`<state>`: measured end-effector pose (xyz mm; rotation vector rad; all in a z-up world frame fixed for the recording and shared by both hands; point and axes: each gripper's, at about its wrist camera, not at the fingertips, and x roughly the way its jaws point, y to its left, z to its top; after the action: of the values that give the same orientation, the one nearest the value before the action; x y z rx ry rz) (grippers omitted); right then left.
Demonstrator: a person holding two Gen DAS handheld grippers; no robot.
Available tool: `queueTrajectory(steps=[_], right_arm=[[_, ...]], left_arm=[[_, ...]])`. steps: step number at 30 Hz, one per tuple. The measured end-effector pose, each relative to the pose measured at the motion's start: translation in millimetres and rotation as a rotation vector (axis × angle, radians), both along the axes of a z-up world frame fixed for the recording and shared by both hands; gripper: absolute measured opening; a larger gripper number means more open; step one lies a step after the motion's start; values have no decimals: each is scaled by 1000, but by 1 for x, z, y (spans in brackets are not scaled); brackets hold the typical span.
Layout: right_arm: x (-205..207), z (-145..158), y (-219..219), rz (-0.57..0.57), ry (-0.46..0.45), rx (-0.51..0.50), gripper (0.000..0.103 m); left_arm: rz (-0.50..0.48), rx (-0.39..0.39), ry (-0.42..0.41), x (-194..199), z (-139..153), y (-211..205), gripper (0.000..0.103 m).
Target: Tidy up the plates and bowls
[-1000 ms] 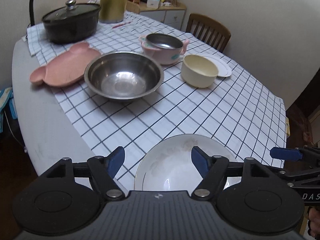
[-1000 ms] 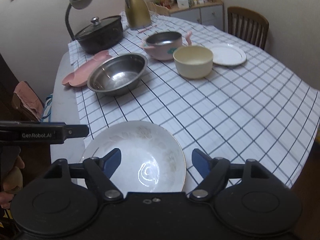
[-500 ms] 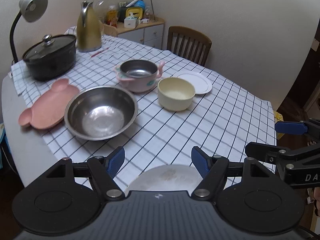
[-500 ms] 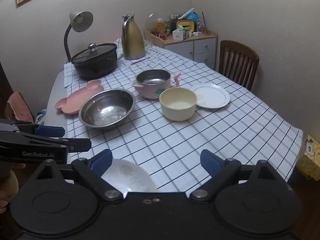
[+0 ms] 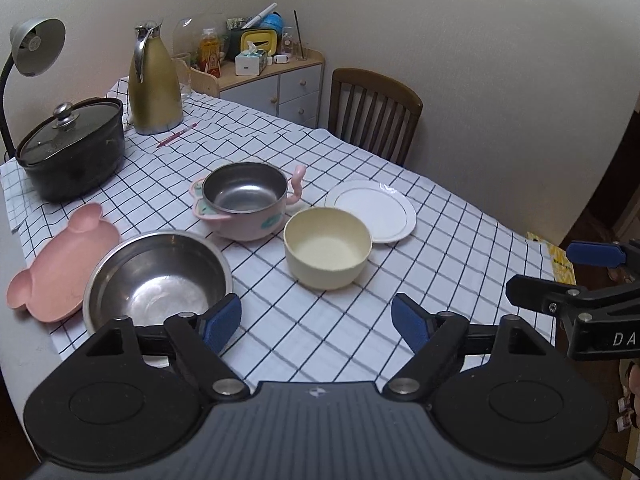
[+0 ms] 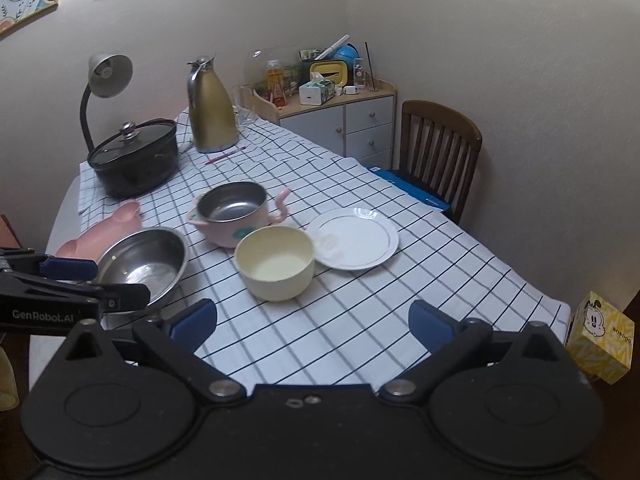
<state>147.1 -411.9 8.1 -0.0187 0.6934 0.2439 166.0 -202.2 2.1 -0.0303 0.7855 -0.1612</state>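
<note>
- left gripper (image 5: pixel 316 322) spread wide, holding nothing, above the checked tabletop (image 5: pixel 440 264); round cream bowl (image 5: pixel 327 253) just ahead.
- right gripper (image 6: pixel 312 322) likewise spread, nothing held; flat white plate (image 6: pixel 354 243) ahead-right.

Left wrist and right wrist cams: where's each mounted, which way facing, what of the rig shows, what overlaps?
Left wrist: on the left tongs, looking forward and down over the checked tablecloth; its own open blue-tipped fingers show, plus the right tongs at the right edge.
Right wrist: on the right tongs, same heading from further right; own open fingers show, the left tongs at the left edge.
Shared: cream bowl, steel bowl, white plate, pink pot, black pot.
</note>
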Motion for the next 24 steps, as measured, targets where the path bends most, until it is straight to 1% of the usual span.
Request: queueTrajectory(steps=[1,4,6,9,13,15,17,20,24], right_arm=[[7,-1,-4,2,1,-3,103],[30,-4,-13,10,5,-30,103],[45,-6,-18,15,10,-43,103],[72,-9,-27,20,30,-59,103],[110,-16,-41,17,69,-74,102],[130,-21,-47,15,88,-76,102],[149,-26,-54,12,110,-72,102],[177,-36,-64,-1,151,-54,102],[211,-49,-75,-34,197,-20,98]], left_arm=[[5,0,-1,8,1,-4,88],[0,6,-6,33,3,-15,90],[-18,24,1,53,5,-23,90],[-46,27,18,87,8,-36,90],[-59,58,28,132,10,-56,90],[-78,77,41,155,7,-66,90],[-73,86,49,175,4,-74,90],[-82,74,94,205,-5,-82,90],[-47,50,145,243,-21,-86,90]])
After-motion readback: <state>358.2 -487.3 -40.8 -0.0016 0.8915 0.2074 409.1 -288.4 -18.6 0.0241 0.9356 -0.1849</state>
